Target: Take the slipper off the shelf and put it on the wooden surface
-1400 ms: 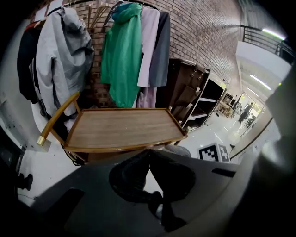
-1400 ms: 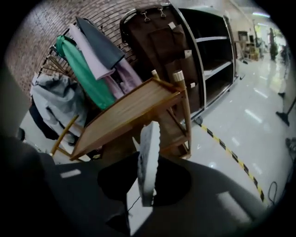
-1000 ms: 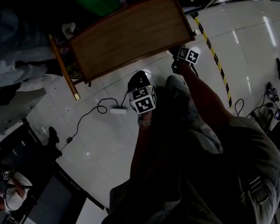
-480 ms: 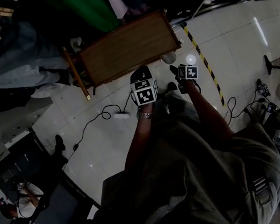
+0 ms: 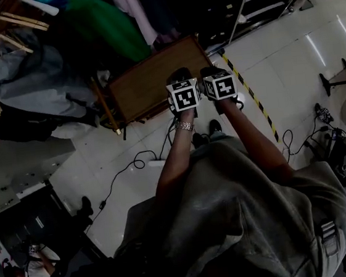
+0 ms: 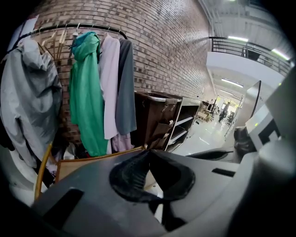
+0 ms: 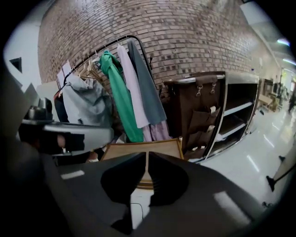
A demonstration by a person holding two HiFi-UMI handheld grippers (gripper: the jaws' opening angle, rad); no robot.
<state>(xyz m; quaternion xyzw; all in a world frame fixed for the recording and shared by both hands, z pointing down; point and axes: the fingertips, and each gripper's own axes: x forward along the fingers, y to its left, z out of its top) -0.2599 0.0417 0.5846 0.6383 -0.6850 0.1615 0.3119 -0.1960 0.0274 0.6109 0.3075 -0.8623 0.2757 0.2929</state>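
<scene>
The wooden surface (image 5: 154, 81) is a low framed board on the floor, between a clothes rack and the dark open shelf (image 5: 257, 1). Both grippers are held side by side over its near right edge. My left gripper (image 5: 178, 78) is shut with nothing between its jaws, and its tips (image 6: 148, 152) point at the board (image 6: 92, 162) and the shelf (image 6: 180, 122). The jaws of my right gripper (image 5: 210, 72) are shut and empty too, and its tips (image 7: 146, 155) sit over the board (image 7: 143, 149). The shelf (image 7: 226, 115) stands to the right. I cannot make out a slipper in any view.
A clothes rack with a green garment (image 6: 88, 92), a grey jacket (image 5: 36, 82) and other clothes stands left of the board against a brick wall. A white power strip and cable (image 5: 138, 163) lie on the tiled floor. Yellow-black tape (image 5: 252, 95) runs along the floor at right.
Both grippers have moved forward from the floor to the board's near edge and come together side by side. The view has lifted, bringing the clothes rack and the shelf into sight.
</scene>
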